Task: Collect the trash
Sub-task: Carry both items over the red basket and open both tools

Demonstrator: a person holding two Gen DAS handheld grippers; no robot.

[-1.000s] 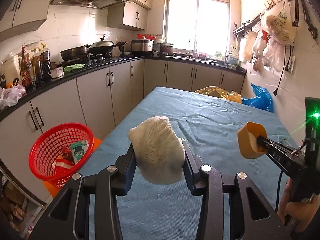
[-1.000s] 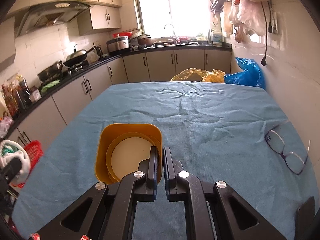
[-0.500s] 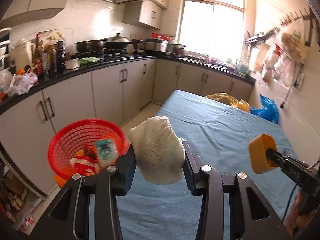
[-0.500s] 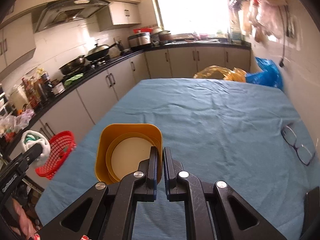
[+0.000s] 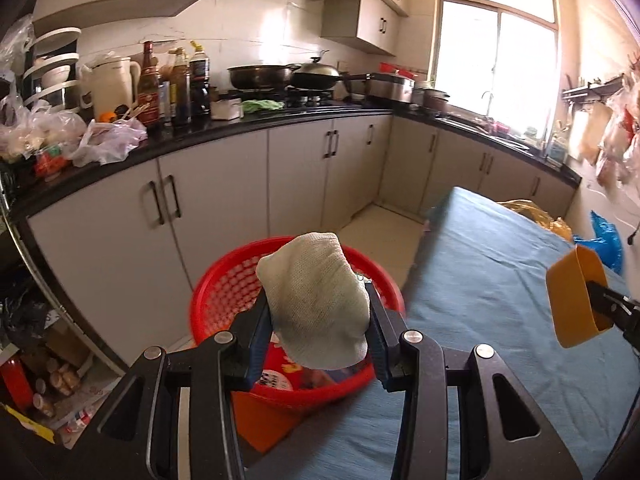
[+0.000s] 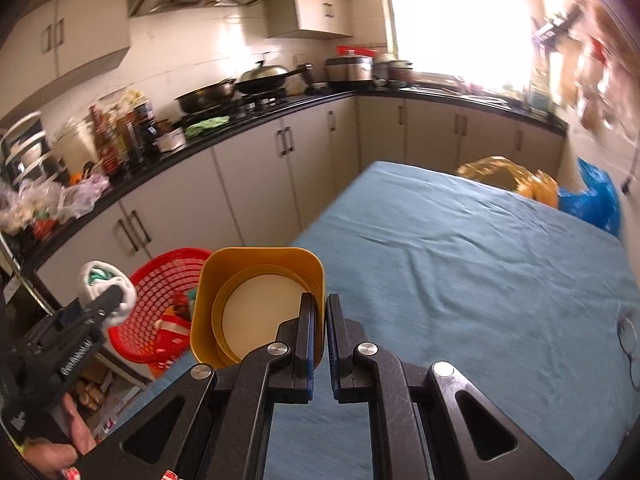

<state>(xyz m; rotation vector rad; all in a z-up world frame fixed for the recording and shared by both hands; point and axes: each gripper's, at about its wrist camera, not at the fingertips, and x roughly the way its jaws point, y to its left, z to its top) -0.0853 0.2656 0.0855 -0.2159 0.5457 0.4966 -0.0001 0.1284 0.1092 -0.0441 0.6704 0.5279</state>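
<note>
Your left claw (image 5: 319, 322) grips the wadded white cloth (image 5: 316, 300) by its sides, so it hangs free over the red basket (image 5: 224, 300) on the floor beside the bench (image 5: 500, 280), probably ready to drop. Your right claw (image 6: 318, 320) is clenched on the wall of the yellow cup (image 6: 260, 304), mouth facing you, held over the bench edge near the basket as next in line.
</note>
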